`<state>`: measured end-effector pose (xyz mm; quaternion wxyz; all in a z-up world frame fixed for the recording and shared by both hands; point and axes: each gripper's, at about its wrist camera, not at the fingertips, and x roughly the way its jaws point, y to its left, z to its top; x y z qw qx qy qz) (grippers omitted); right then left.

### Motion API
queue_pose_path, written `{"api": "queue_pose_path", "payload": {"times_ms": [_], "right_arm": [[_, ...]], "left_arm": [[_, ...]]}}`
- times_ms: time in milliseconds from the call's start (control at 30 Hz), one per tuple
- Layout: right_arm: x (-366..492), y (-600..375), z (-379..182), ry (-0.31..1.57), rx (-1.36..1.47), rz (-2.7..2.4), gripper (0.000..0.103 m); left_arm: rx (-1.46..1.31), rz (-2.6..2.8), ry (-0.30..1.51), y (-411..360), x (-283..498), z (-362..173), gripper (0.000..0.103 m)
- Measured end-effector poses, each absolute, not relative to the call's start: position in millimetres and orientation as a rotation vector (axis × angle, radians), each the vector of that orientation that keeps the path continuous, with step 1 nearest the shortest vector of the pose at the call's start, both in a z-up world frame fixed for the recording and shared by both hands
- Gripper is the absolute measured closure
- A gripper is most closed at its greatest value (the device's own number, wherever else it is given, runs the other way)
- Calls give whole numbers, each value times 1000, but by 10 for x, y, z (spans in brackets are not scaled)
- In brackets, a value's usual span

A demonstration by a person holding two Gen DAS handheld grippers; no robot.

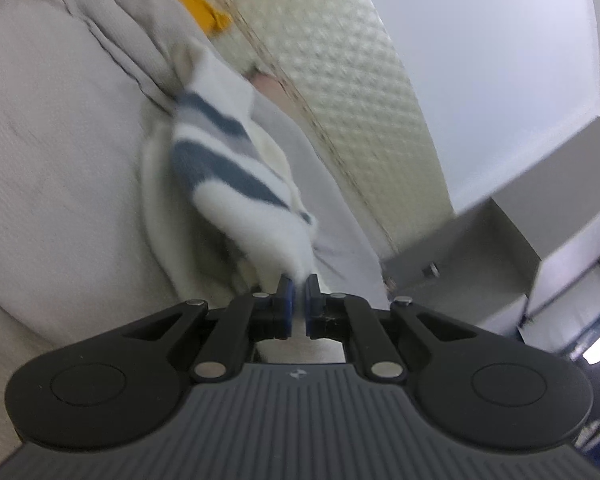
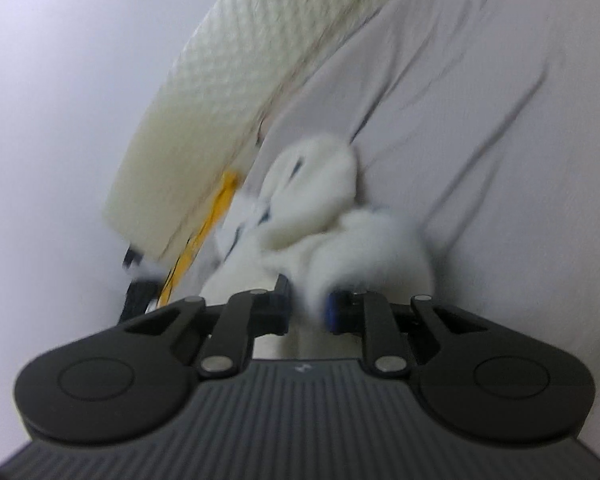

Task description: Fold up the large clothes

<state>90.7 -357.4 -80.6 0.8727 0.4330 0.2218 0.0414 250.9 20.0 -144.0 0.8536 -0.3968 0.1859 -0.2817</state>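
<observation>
A fluffy white garment with blue and grey stripes [image 1: 224, 160] hangs stretched over the grey bed sheet [image 1: 52, 152]. My left gripper [image 1: 299, 282] is shut on a white edge of it. In the right wrist view the same white garment [image 2: 340, 216] is bunched and blurred just ahead of the fingers. My right gripper [image 2: 309, 294] is shut on a fold of it, with fabric filling the gap between the pads.
A cream quilted mattress [image 1: 364, 92] stands on edge along the white wall, also in the right wrist view [image 2: 236, 80]. A yellow cloth [image 1: 196, 4] lies by it, seen too in the right wrist view [image 2: 204, 232]. A grey cabinet [image 1: 500, 248] stands at the right.
</observation>
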Motion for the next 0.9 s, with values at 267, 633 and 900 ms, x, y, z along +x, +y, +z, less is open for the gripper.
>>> {"api": "queue_pose_path", "payload": {"times_ms": [267,633,900], "right_arm": [[1322,-3831,-1276,569,907,-144,82],[1199,-3806,-1383,576,1038,-139,27],[1029,-3518,-1444,692,991,-109,26]], "left_arm": [[-751,-586,522,-235,2655,-1748,96],[-852,-616,536,-156,2762,-2017,38],[-795,-686,559,-368,2877,-2041,28]]}}
